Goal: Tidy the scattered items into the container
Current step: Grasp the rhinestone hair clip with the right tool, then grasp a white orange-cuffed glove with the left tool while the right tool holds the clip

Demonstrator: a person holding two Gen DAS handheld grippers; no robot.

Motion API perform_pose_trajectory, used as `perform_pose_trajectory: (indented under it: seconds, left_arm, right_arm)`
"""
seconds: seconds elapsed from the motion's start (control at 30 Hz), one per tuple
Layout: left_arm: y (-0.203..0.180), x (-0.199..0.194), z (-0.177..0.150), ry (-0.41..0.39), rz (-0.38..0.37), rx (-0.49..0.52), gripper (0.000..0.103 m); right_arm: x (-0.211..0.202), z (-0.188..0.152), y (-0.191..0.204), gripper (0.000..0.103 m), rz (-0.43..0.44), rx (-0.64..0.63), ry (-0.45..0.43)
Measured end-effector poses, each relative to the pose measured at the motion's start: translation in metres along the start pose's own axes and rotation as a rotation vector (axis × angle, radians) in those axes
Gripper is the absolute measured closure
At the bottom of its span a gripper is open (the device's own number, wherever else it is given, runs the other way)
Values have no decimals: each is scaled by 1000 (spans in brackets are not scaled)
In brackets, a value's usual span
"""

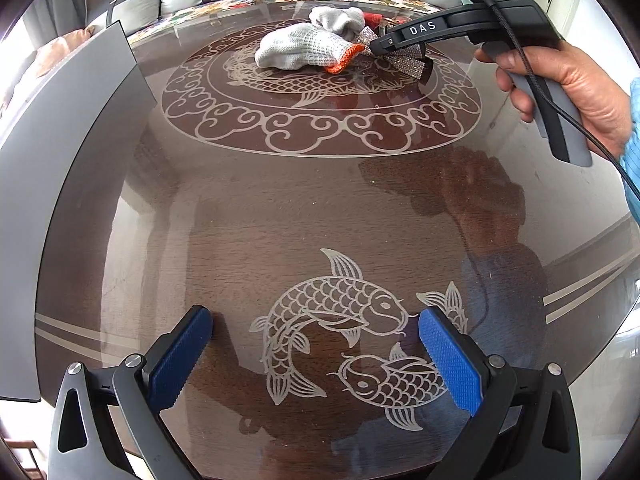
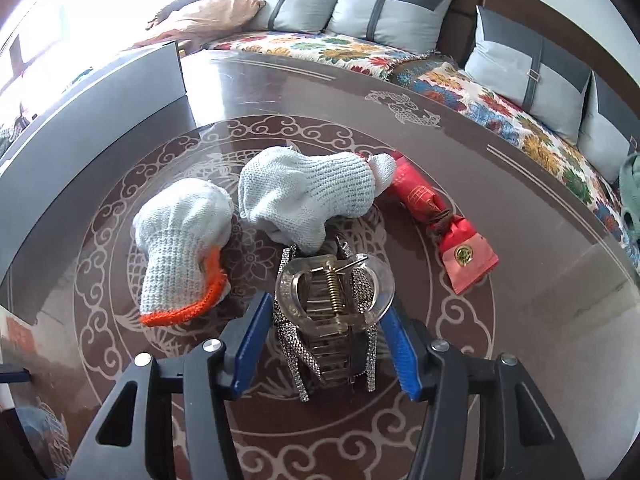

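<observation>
while right gripper (image 2: 326, 320) straddles one hair claw (image 2: 334, 300), two gloves (image 2: 182, 236), one red packet (image 2: 436, 216)

Daylight is pouring in from the upper left, blowing out the window area to pure white in the right wrist view and washing over the grey flat-sided container wall (image 2: 100, 92) beside it. The glossy dark brown glass-topped table with pale fish engravings (image 1: 320, 208) is throwing back soft glare and mirroring a dim reflection of the hand and sleeve, while the white knitted gloves with orange cuffs (image 2: 188, 236) are staying crisp and evenly lit, casting only faint shadows. Fisheye distortion is bending the table edge and sofa cushions into arcs, and dark vignetting is swallowing every corner.
</observation>
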State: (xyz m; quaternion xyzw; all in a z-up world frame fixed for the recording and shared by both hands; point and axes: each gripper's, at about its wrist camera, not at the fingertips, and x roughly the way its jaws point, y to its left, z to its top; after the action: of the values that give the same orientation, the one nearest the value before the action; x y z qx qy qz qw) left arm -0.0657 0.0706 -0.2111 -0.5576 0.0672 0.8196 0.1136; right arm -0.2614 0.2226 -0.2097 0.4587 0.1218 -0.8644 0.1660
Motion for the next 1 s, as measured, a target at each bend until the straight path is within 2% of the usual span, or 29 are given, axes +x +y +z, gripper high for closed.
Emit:
perform_pose_trajectory:
  seconds: [0.1, 0.23, 0.3, 0.4, 0.5, 0.67, 0.73, 0.83, 0.93, 1.0]
  left_arm:
    - [1, 1, 4, 24, -12, -4, 0]
    - [3, 2, 10, 57, -28, -9, 0]
    - [10, -1, 20, 45, -79, -54, 0]
    - [18, 1, 49, 54, -127, -119, 0]
    - [19, 9, 95, 64, -180, -171, 0]
    - [23, 15, 158, 22, -142, -274, 0]
    - [30, 20, 174, 15, -113, -350, 0]
    - [37, 32, 189, 34, -133, -441, 0]
    - [28, 38, 196, 36, -194, -394, 0]
    - [17, 39, 202, 21, -164, -310, 0]
  right_arm:
    - [-7, -6, 4, 49, -14, 27, 14]
    - [-27, -36, 4, 49, -52, 106, -7]
    - [-40, -56, 3, 48, -76, 161, -22]
    - [-63, -87, 4, 48, -92, 251, -34]
    - [-81, -109, 9, 48, -92, 313, -39]
    - [-93, -129, 19, 48, -114, 324, -53]
    - [-94, -131, 22, 48, -120, 319, -60]
    - [-95, -133, 22, 48, -115, 327, -65]
    - [-95, -135, 22, 48, -108, 328, -72]
    - [-95, -136, 23, 47, -105, 325, -76]
